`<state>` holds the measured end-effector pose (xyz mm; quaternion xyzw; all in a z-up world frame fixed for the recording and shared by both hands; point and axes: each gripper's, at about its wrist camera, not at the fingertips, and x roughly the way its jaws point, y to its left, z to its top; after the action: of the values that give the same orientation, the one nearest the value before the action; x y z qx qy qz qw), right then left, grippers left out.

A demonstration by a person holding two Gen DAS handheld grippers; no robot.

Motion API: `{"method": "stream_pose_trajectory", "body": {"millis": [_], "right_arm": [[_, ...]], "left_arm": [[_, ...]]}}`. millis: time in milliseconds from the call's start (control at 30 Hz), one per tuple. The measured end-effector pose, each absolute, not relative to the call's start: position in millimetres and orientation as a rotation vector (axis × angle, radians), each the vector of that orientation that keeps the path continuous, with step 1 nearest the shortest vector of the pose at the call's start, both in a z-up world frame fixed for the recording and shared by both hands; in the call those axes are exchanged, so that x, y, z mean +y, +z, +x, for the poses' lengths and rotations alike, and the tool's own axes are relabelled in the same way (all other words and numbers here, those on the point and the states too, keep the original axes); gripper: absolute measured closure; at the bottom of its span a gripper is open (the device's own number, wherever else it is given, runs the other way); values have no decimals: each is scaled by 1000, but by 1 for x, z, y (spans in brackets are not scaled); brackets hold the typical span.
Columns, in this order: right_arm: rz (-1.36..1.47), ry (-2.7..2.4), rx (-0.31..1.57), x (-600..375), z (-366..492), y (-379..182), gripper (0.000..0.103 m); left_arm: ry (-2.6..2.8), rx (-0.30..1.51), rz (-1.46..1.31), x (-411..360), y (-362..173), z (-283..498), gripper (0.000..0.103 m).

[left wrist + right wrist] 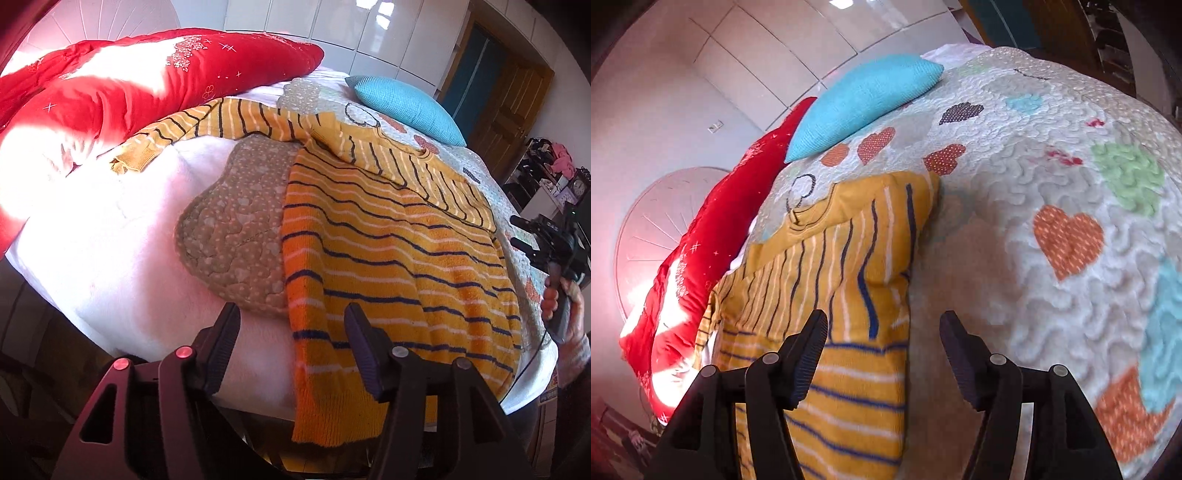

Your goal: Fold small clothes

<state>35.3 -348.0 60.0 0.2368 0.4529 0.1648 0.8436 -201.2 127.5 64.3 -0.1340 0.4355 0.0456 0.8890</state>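
Observation:
A yellow sweater with dark blue and white stripes lies flat on the bed. One side is folded over its body, and one sleeve stretches off to the left. My left gripper stands open over the sweater's near left edge, its pads clear of the cloth. In the right wrist view the sweater shows its folded right edge. My right gripper hangs open above that edge with nothing held. From the left wrist view the right gripper appears at the far right, gripped by a hand.
A red duvet is bunched at the back left and a blue pillow lies at the head. The quilted cover with heart patches spreads to the right. Cluttered shelves with a clock stand beyond the bed's right side.

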Motion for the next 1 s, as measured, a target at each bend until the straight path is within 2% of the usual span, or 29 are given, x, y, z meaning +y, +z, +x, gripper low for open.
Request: {"method": "stream_pose_trajectory", "body": {"millis": [100,133,200,333,400,467,600,833,867,900,933,1000], "right_arm": [[318,218,992,-326,68,54,44],[296,166,1003,-326,74,50,44],[354,138,989,-338,75,44,44],[469,137,897,-359,48,50,43],[465,135,862,-359,35,56,38],[455,143,840,-357,24,57,34],[455,170,869,-351,14,42,34],[494,186,837,-355,9,30,33],[493,186,834,-355,8,30,33],[488,185,833,-354,9,30,33],[480,181,833,-353,9,31,33],[467,177,830,-351,8,31,33]], "left_arm": [[118,896,-320,145,68,-194,43],[128,886,-339,154,70,-191,39],[163,860,-377,175,72,-184,32],[210,835,-455,221,70,-159,31],[258,802,-462,244,69,-145,31],[346,780,-430,267,68,-131,31],[474,811,-268,302,57,-98,31],[410,944,-64,316,25,-40,32],[398,976,-38,315,19,-32,38],[391,1007,-19,313,12,-27,69],[398,1031,-10,313,8,-23,90],[416,1025,-25,315,12,-22,95]]}}
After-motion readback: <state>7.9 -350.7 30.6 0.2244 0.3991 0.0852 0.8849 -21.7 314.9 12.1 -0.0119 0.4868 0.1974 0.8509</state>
